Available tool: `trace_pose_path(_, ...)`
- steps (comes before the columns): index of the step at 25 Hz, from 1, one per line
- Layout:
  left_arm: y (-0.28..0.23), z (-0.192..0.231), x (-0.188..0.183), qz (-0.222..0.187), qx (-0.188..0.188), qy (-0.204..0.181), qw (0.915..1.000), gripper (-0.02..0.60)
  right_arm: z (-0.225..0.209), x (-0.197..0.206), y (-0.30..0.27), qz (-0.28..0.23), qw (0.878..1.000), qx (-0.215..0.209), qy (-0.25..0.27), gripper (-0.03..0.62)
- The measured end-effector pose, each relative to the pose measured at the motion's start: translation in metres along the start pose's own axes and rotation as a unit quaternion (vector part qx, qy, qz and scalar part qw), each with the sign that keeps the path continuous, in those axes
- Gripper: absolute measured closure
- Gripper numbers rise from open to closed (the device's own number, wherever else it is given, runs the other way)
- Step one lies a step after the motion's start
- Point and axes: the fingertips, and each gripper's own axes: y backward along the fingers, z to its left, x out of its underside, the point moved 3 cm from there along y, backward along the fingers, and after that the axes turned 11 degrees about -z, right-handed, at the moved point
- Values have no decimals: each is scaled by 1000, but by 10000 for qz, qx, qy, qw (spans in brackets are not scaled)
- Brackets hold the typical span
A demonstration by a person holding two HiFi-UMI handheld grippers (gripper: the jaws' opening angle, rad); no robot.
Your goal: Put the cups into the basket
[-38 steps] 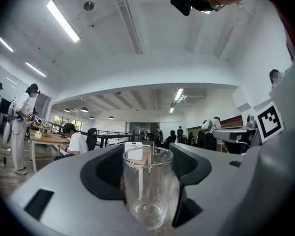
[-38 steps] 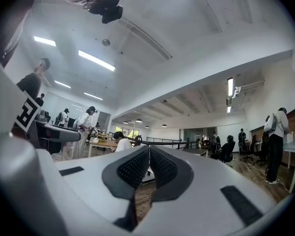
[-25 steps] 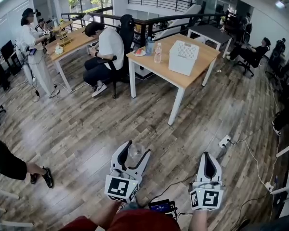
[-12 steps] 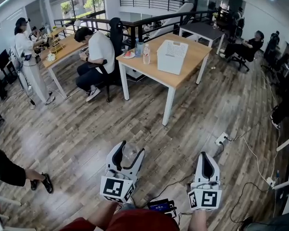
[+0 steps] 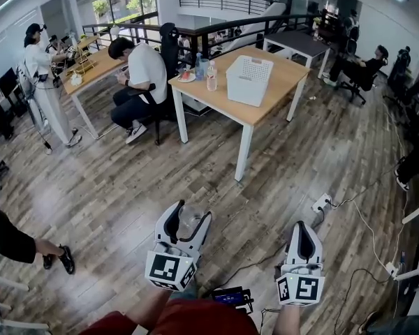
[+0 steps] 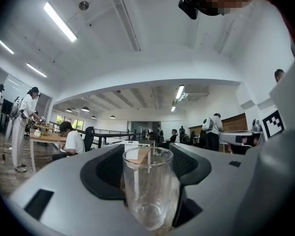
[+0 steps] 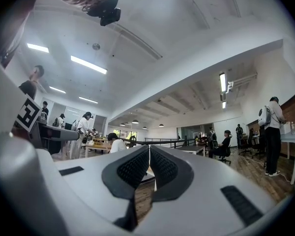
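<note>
A clear glass cup (image 5: pixel 190 223) is held between the fingers of my left gripper (image 5: pixel 190 215), low in the head view over the wooden floor. In the left gripper view the cup (image 6: pixel 148 188) stands upright, and the dark pads (image 6: pixel 108 171) of the left gripper (image 6: pixel 148 167) press its sides. My right gripper (image 5: pixel 302 230) hangs beside it, to the right, shut and empty. Its pads meet in the right gripper view (image 7: pixel 149 157). The white basket (image 5: pixel 249 79) stands on a wooden table (image 5: pixel 283 84) far ahead.
Bottles (image 5: pixel 211 76) and a plate stand at the table's left end. A seated person (image 5: pixel 145 75) and a chair are left of it, and a standing person (image 5: pixel 40 75) is farther left. Cables and a power strip (image 5: pixel 324 202) lie on the floor to the right.
The table and basket have shifted a little left and lower in the head view. Both grippers keep their poses, and the left one still holds the cup.
</note>
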Motion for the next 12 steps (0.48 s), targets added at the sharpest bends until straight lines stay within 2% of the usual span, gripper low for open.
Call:
trace_pose_path(6,-16,6,8,21,12,58,10000,293,-2,8,-19,32,10000,-38,60,583)
trace_pose_path(12,-41,35,11,54,46,-29,10000,293,3,13,-54,64,9997,-33,223,583)
